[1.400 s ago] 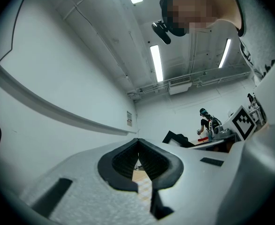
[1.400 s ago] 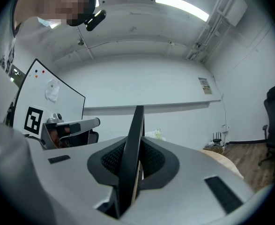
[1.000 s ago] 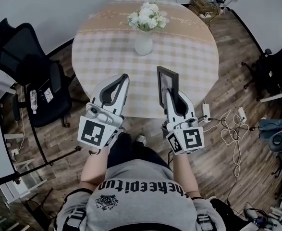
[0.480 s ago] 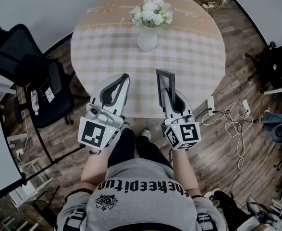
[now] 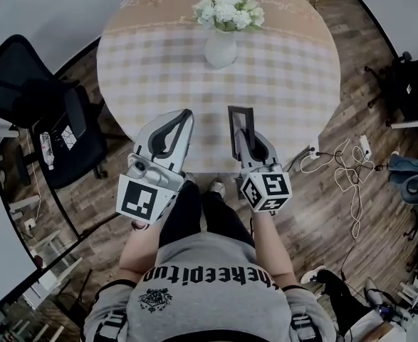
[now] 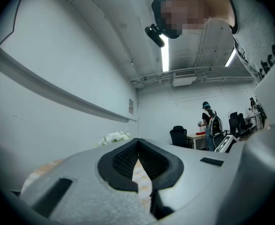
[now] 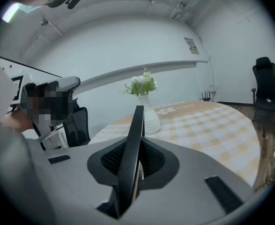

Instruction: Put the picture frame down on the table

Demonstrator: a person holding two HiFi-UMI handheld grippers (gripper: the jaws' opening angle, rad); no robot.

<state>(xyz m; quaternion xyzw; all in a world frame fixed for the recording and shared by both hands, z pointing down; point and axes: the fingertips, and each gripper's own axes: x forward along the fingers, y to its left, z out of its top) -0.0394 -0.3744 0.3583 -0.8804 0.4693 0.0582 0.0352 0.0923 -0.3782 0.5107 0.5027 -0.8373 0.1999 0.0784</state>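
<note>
Right gripper (image 5: 245, 135) clamped on the edge of a black frame (image 5: 238, 122), which stands upright past the fingers, over the near rim of the table (image 5: 144, 63). Left gripper (image 5: 183, 117) alongside, fingers together, empty. Frame not yet down; next, probably lower it onto the table, then release

From the head we are looking steeply down on the table (image 5: 287, 70). From the left gripper (image 5: 182, 117) and right gripper (image 5: 247, 134) we are looking low across the table, close to its near edge. All three views are sharing the flowers (image 5: 228, 7).

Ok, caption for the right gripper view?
Right gripper holds a picture frame edge-on; checked table and flower vase beyond.
</note>
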